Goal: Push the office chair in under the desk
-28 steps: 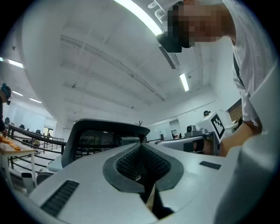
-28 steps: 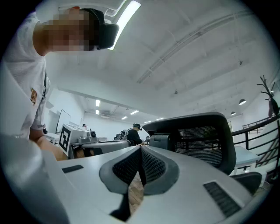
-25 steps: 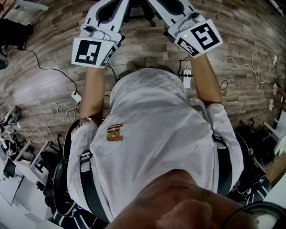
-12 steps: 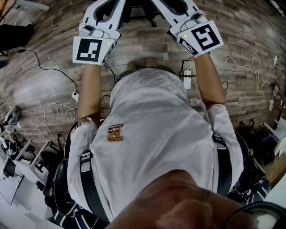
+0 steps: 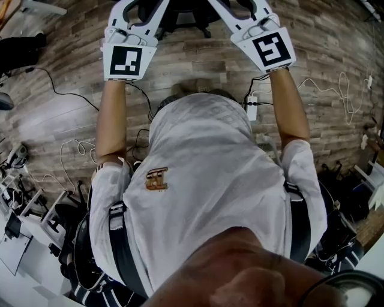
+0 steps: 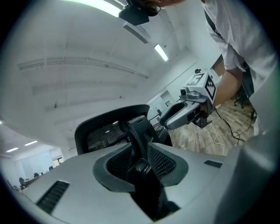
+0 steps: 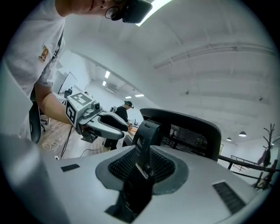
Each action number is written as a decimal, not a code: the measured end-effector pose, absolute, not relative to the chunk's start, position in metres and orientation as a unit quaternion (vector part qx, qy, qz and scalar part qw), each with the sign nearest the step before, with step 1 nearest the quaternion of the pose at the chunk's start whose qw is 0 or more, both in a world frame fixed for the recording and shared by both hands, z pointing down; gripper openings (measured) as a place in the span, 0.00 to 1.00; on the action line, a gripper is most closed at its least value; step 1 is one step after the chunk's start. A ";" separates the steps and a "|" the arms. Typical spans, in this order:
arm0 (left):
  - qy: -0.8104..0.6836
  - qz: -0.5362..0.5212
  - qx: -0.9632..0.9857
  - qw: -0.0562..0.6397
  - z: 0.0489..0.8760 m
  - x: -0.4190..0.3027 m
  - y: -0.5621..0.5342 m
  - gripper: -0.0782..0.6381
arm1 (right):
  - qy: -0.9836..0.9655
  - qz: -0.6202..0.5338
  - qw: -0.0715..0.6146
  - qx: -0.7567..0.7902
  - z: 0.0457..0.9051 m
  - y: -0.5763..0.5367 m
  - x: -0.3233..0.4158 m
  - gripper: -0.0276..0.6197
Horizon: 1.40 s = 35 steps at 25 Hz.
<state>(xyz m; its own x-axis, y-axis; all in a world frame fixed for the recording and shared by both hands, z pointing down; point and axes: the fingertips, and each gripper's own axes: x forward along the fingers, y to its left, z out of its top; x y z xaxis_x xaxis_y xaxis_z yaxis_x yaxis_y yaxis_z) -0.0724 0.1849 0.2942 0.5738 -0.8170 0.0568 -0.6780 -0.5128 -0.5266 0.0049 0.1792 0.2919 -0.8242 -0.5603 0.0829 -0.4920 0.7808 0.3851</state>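
Observation:
The black office chair shows only at the top edge of the head view, between my two grippers. Its mesh backrest rises just beyond my left gripper and fills the space behind my right gripper as a dark arch. Both grippers are held level at arm's length, side by side. The jaws of both have just been opening and stand slightly open; nothing shows between them. Each gripper appears in the other's view: the right one and the left one.
Wood floor with loose cables and a white power strip lies under my arms. Chair bases and bags crowd the lower left and right. A person stands far off by a desk.
Both grippers moved up the picture, away from the body, and rolled so that their marker cubes face the camera more squarely. The arms are straighter.

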 end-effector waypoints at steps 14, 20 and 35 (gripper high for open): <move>0.405 -0.326 -0.786 0.334 0.341 -0.096 0.147 0.49 | -0.894 -0.257 0.237 0.282 0.325 0.146 0.015 0.38; 0.390 -0.385 -0.747 0.377 0.352 -0.104 0.129 0.54 | -0.840 -0.341 0.322 0.272 0.346 0.125 0.017 0.42; 0.358 -0.463 -0.681 0.440 0.376 -0.109 0.086 0.58 | -0.740 -0.432 0.429 0.286 0.376 0.076 0.026 0.45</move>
